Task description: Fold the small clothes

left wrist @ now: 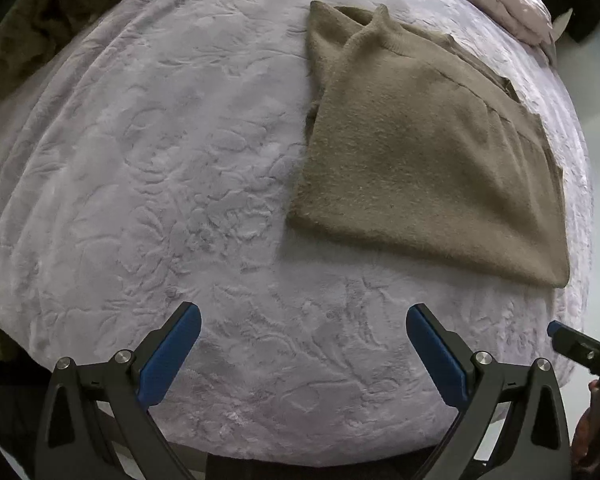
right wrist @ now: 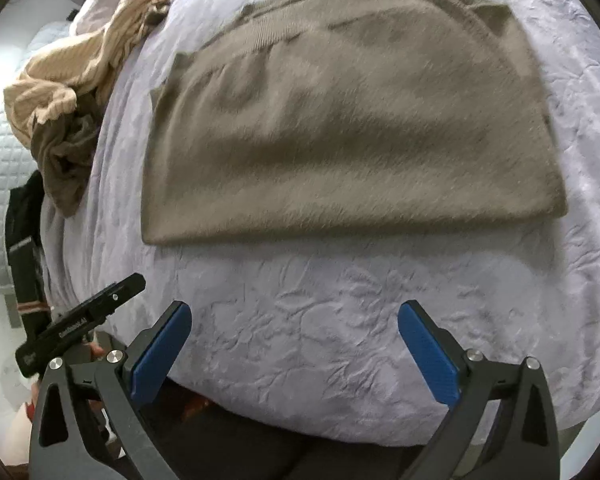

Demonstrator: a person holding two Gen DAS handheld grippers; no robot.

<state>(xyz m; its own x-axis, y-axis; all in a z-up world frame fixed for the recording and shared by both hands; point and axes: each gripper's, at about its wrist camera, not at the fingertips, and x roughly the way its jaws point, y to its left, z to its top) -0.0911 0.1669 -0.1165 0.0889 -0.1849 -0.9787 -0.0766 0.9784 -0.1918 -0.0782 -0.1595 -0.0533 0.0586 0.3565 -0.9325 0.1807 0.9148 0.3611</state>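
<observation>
A tan knitted sweater [left wrist: 428, 156] lies folded flat on the lilac embossed bedspread [left wrist: 160, 168]; its neck and a sleeve tip point to the far side. In the right wrist view the same sweater [right wrist: 340, 128] fills the middle, its folded edge nearest me. My left gripper [left wrist: 303, 316] hovers over bare bedspread in front of the sweater, jaws wide, nothing between the blue pads. My right gripper [right wrist: 294, 314] is likewise open and empty, just short of the sweater's near edge. The right gripper's fingertip [left wrist: 556, 328] shows at the edge of the left wrist view, and the left gripper's finger [right wrist: 100, 304] in the right wrist view.
A dark olive garment [left wrist: 48, 20] lies crumpled at the bed's far left. A pink quilted item [left wrist: 512, 4] sits at the far right. A beige ribbed garment [right wrist: 84, 68] and an olive one [right wrist: 64, 156] are heaped by the sweater. The near bed edge [right wrist: 300, 436] drops off below the grippers.
</observation>
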